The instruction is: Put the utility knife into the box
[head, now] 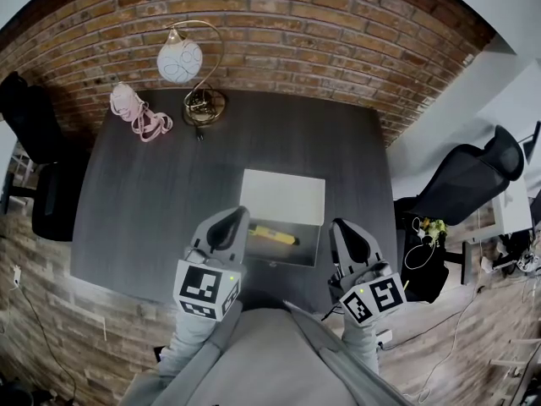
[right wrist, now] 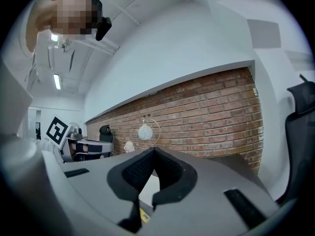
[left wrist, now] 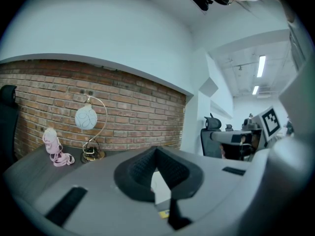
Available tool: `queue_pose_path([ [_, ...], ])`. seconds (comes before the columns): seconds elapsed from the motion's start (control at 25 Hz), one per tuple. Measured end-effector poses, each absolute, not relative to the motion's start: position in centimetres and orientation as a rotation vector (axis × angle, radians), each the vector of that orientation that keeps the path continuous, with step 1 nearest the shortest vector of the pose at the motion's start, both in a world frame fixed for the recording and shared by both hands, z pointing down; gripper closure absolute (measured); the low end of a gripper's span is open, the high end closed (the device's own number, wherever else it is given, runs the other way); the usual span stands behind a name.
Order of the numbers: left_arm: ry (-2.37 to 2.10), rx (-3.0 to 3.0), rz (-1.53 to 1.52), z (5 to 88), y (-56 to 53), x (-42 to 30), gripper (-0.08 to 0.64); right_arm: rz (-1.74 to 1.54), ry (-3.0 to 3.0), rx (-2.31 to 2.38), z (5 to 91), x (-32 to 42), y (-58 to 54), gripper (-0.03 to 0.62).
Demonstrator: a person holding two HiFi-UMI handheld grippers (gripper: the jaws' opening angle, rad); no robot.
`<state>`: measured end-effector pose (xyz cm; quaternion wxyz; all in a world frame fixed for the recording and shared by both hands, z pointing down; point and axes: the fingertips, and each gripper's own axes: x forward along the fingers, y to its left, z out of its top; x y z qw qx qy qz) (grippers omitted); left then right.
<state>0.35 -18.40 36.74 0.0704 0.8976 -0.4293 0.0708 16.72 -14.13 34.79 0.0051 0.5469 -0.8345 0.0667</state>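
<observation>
Two grippers flank an open box (head: 297, 255) on a dark table (head: 135, 201), and the yellow utility knife (head: 272, 234) already lies inside it. The box's white lid (head: 283, 197) is swung back on the far side. The knife's long axis runs left to right across the box, its right end dipping slightly toward the person.

In the head view the knife sits between the two grippers and just ahead of their tips. The left gripper (head: 234, 222) is just beside the box's left wall and the knife's left end. The right gripper (head: 345, 233) stands a little off the box's right wall, so the left is the nearer.

Each gripper's own view shows its state. The left gripper (left wrist: 156, 151) has its jaws brought together at the tips, with nothing pinched between them. The right gripper (right wrist: 154, 154) is likewise closed and empty. Below the tips only a sliver of white lid and a speck of yellow show through the gap. Neither gripper touches the knife or the box.

By the look of things the knife is in place — what remains, if anything, seems to be the lid.
</observation>
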Motion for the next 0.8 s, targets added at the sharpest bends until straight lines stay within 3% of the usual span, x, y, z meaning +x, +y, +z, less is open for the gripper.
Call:
queue_pose_path([
  [0.8,-1.271,2.707,0.247,37.5,-18.65,0.26,0.54,0.213,-2.601,1.667,35.79,16.08,-14.41,0.575],
])
